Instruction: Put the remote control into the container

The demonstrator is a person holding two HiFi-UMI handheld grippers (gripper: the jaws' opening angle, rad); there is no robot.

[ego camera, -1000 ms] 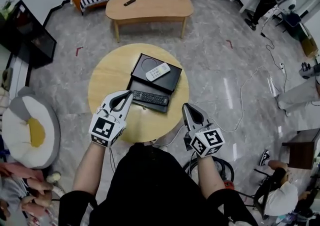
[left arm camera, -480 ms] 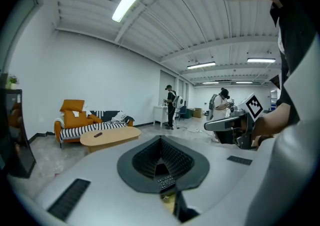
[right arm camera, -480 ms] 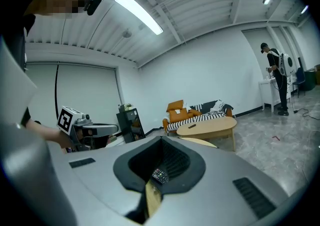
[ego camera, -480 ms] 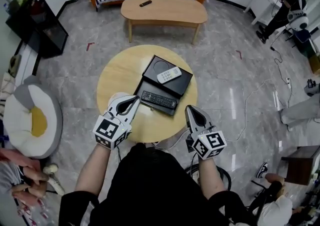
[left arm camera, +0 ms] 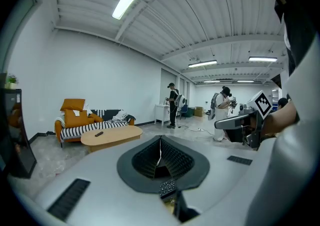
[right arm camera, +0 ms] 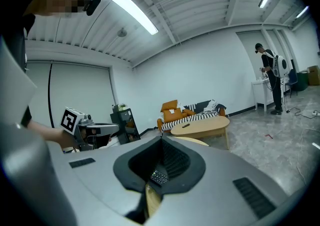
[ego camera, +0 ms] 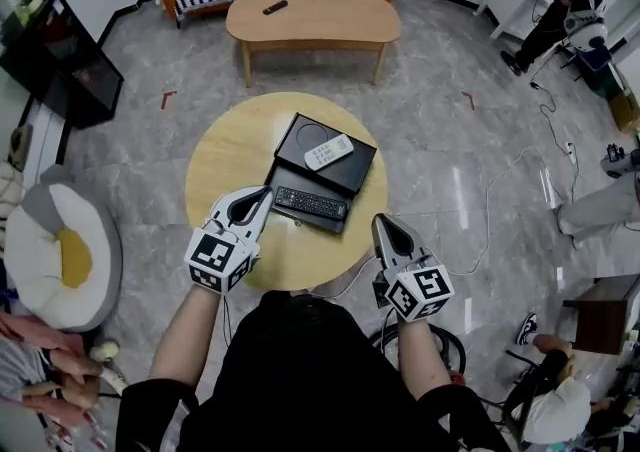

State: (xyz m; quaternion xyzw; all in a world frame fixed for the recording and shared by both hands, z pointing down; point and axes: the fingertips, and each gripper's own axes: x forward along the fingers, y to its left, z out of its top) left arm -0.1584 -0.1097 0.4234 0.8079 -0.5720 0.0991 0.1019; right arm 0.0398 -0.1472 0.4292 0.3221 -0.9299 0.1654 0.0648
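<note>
Remote control [ego camera: 310, 204] just ahead of left gripper [ego camera: 265, 193], further from right gripper [ego camera: 382, 223]; both sets of jaws clenched, empty.

Table [ego camera: 225, 162] bare left of black container [ego camera: 294, 136]; white remote [ego camera: 328, 151] atop it, black remote [ego camera: 310, 204] along near side

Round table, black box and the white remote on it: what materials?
Round table: pale tan, even tone, faint sheen. It looks like wood or wood-look laminate; I can't tell which.
Black box: matte black, with a round recess pressed into its top. Probably plastic or coated board.
White remote: smooth white shell with small buttons, most likely moulded plastic.
</note>
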